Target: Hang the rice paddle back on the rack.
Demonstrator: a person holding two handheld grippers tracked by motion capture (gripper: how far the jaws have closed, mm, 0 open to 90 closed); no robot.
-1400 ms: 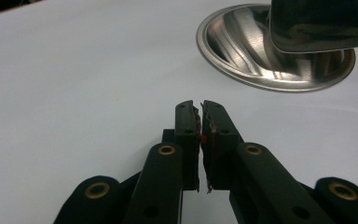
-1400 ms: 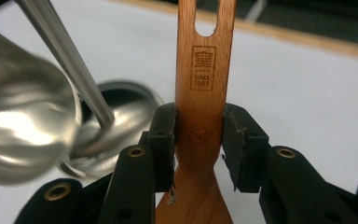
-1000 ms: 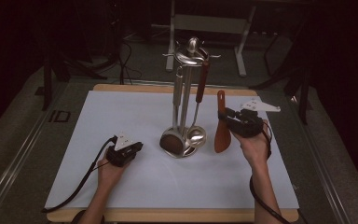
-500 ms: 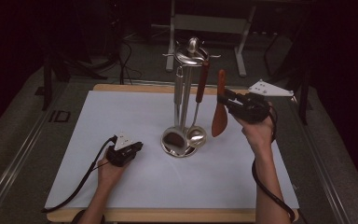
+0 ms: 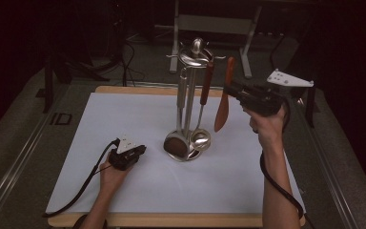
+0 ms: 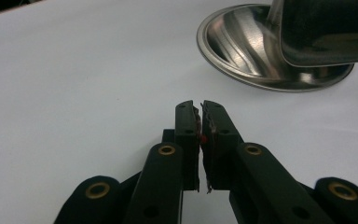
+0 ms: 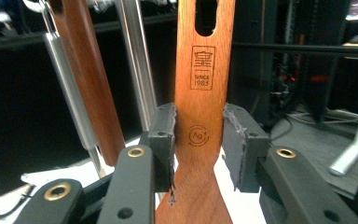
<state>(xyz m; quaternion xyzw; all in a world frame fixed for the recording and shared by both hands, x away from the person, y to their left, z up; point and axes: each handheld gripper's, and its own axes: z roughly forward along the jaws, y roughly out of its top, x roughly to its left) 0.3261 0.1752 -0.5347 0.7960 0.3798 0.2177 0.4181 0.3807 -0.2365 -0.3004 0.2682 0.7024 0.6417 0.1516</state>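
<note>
Closest to me, low and left of centre in the high view, my left gripper (image 5: 140, 150) rests on the white table cover (image 5: 124, 119) with its jaws clenched together on nothing; its own view shows the pads meeting, with the steel base of the utensil stand (image 6: 261, 56) in the upper right. Farther up and to the right in the high view, my right gripper (image 5: 229, 90) is lifted off the table and grasps the wooden spatula (image 5: 223, 107) by its handle. The spatula hangs upright, blade down, just to the right of the utensil stand (image 5: 188, 109). In the right gripper view the pads (image 7: 163, 140) press both edges of the spatula's handle (image 7: 204, 93) below its slotted hole, and a second wooden-handled utensil (image 7: 91, 84) hangs on the stand at the upper left.
</note>
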